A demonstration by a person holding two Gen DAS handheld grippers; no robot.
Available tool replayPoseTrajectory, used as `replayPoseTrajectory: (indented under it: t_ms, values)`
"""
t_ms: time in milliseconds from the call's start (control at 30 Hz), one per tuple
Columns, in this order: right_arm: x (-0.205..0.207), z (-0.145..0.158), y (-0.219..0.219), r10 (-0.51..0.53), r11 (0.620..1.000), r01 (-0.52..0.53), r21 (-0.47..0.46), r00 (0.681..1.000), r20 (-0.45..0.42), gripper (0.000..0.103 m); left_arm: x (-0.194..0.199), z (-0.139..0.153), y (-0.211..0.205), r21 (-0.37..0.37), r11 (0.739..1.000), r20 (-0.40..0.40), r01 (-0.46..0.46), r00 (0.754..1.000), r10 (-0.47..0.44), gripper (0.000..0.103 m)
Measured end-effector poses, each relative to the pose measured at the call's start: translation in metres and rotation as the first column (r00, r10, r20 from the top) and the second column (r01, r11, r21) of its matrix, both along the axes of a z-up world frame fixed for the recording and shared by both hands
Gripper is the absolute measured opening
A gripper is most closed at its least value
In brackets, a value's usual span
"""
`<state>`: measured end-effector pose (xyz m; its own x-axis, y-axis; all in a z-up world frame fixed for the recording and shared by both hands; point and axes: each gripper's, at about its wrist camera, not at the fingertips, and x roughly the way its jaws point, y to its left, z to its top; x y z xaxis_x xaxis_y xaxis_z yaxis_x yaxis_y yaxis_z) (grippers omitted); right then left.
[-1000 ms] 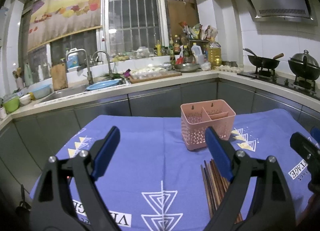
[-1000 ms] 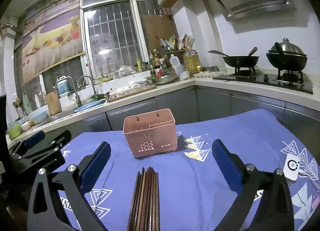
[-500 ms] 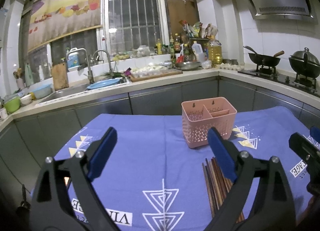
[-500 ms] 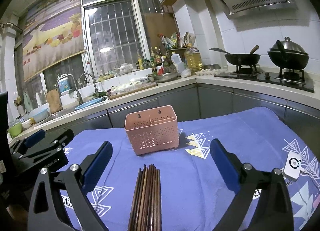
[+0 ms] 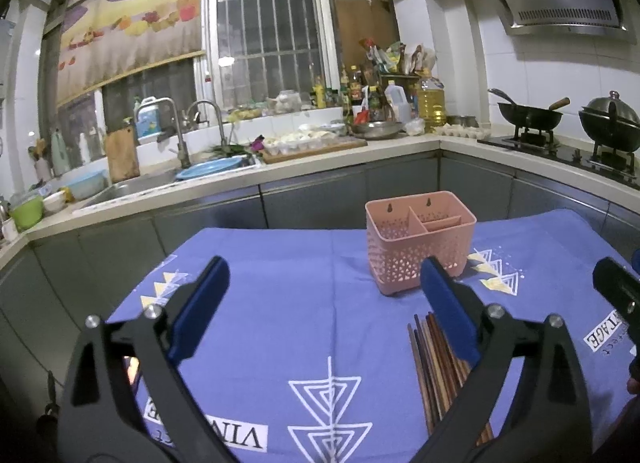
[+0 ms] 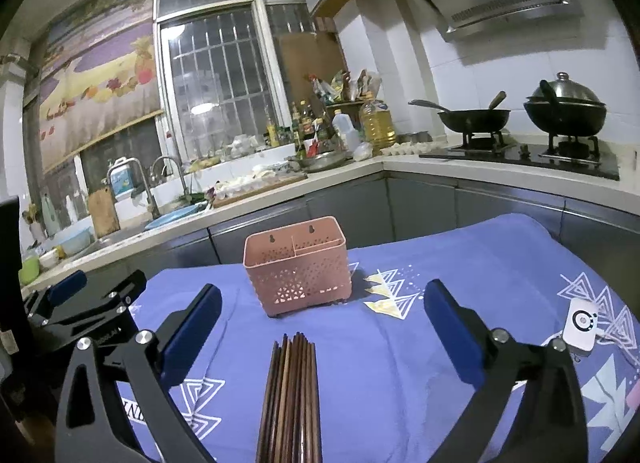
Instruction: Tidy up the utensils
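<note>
A pink perforated utensil basket (image 5: 420,241) with empty compartments stands upright on the blue tablecloth (image 5: 304,303); it also shows in the right wrist view (image 6: 298,265). A bundle of dark wooden chopsticks (image 6: 290,395) lies flat in front of it, also in the left wrist view (image 5: 434,367). My left gripper (image 5: 324,303) is open and empty, above the cloth left of the chopsticks. My right gripper (image 6: 322,327) is open and empty, hovering directly over the chopsticks, which lie between its fingers.
A small white device (image 6: 580,325) lies on the cloth at the right. Behind the table runs a steel counter with a sink (image 5: 132,187), a cutting board, bottles, and a stove with a wok (image 6: 474,119) and a lidded pot (image 6: 564,111).
Both grippers have risen and drawn back slightly; the basket and chopsticks sit a little lower in both views. Nothing was grasped; the objects have not moved.
</note>
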<state>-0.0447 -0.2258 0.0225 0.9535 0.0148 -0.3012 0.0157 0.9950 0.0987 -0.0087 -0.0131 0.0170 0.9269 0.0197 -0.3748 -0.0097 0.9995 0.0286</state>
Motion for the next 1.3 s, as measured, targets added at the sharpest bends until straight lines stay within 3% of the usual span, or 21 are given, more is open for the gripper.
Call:
replayPoseTrajectory:
  t_ms: [400,667,1300]
  values:
    - [-0.0015,-0.0024,-0.0064,-0.022,0.999,0.022,0.040,1.000,0.004,0.100,0.0063,0.0045,0.0051,-0.069,0.998,-0.053,0.002,0.999,-0.006,0.092]
    - [-0.0037,-0.0012,-0.0033,0.004,1.000,-0.004,0.019,1.000,0.008,0.099,0.0056,0.0039,0.0011,-0.027,1.000,-0.038,0.000,0.999,-0.001,0.095]
    - [-0.0020,0.0024,0.0003,0.024,1.000,-0.024,0.005,1.000,-0.004,0.099,0.0075,0.0015,0.0010,-0.024,1.000,-0.063,0.008,0.998,-0.009,0.095]
